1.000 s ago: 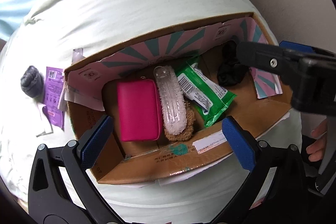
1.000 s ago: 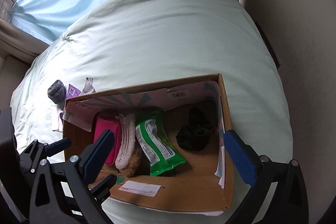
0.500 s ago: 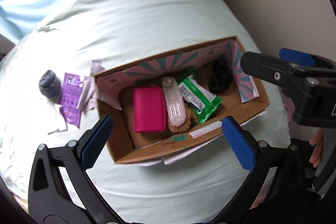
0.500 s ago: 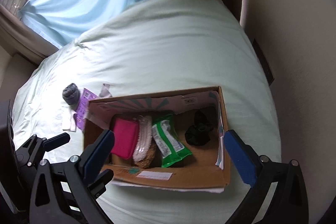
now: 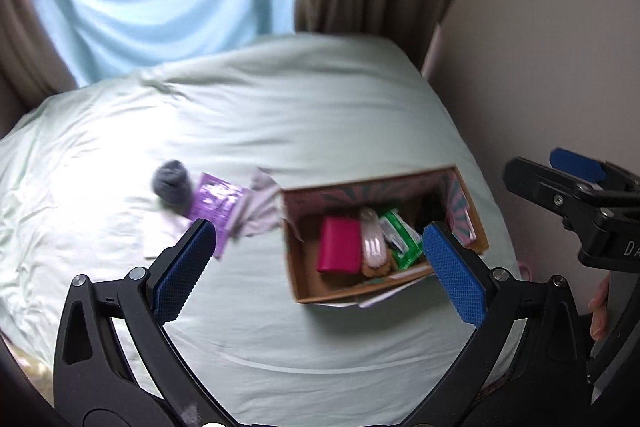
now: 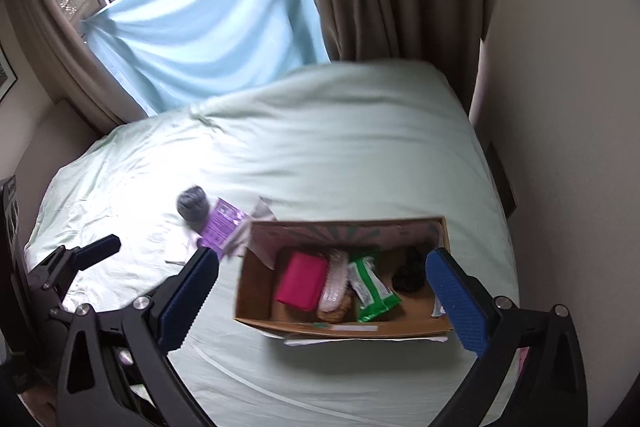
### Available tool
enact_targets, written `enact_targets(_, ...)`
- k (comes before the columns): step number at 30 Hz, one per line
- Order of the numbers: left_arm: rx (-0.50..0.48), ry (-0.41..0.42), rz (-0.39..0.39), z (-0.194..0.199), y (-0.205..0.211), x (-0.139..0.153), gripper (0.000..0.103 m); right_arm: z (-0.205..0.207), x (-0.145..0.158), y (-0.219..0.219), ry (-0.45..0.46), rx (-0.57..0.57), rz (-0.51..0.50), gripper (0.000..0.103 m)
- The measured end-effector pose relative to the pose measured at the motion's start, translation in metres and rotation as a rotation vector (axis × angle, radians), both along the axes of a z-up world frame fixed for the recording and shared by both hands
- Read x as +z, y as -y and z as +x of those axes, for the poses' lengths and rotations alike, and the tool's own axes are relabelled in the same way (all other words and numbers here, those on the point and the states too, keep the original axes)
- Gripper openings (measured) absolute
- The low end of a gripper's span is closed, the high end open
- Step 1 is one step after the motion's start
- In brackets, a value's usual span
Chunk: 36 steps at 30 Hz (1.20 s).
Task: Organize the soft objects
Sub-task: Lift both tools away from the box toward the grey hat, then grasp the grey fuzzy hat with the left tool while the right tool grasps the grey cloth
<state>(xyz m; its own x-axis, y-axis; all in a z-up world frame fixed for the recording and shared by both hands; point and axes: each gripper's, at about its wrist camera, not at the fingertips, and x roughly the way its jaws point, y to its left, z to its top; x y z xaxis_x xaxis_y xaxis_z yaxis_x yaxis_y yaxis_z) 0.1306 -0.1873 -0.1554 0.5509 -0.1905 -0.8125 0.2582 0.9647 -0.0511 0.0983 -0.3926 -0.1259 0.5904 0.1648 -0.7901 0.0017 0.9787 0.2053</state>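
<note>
A cardboard box (image 6: 344, 323) is sitting open on the pale green bedsheet (image 6: 328, 131), holding a pink pouch (image 6: 301, 281), a fluffy white and brown slipper (image 6: 336, 289), a green wipes packet (image 6: 370, 285) and a black scrunchie (image 6: 408, 275), side by side. A grey sock ball (image 5: 172, 185) and purple sachet (image 5: 216, 199) are lying just left of the box. Compared with a second ago, both cameras are sitting much farther back from the box. The left gripper (image 5: 320, 267) and right gripper (image 6: 324, 301) are gaping wide, gripping nothing.
</note>
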Motion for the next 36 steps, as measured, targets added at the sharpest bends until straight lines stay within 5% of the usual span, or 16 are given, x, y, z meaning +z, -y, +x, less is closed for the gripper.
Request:
enact_targets(10, 0.095, 0.083, -0.003, -0.017, -0.112, 0.057, 0.103, -0.03, 0.056, -0.087, 0.093, 0.005, -0.066, 0.103)
enact_targets(20, 0.083, 0.142, 0.016, -0.021, -0.202, 0.079, 0.103, -0.044, 0.063, -0.161, 0.089, -0.049, -0.123, 0.103)
enact_targets(28, 0.055, 0.116, -0.007, 0.005, -0.245, 0.062, 0.103, -0.032, 0.051, -0.201, 0.08, -0.075, -0.081, 0.103)
enact_targets(36, -0.008, 0.066, -0.04, 0.051, -0.274, 0.015, 0.103, -0.002, 0.002, -0.241, 0.033, -0.155, -0.01, 0.103)
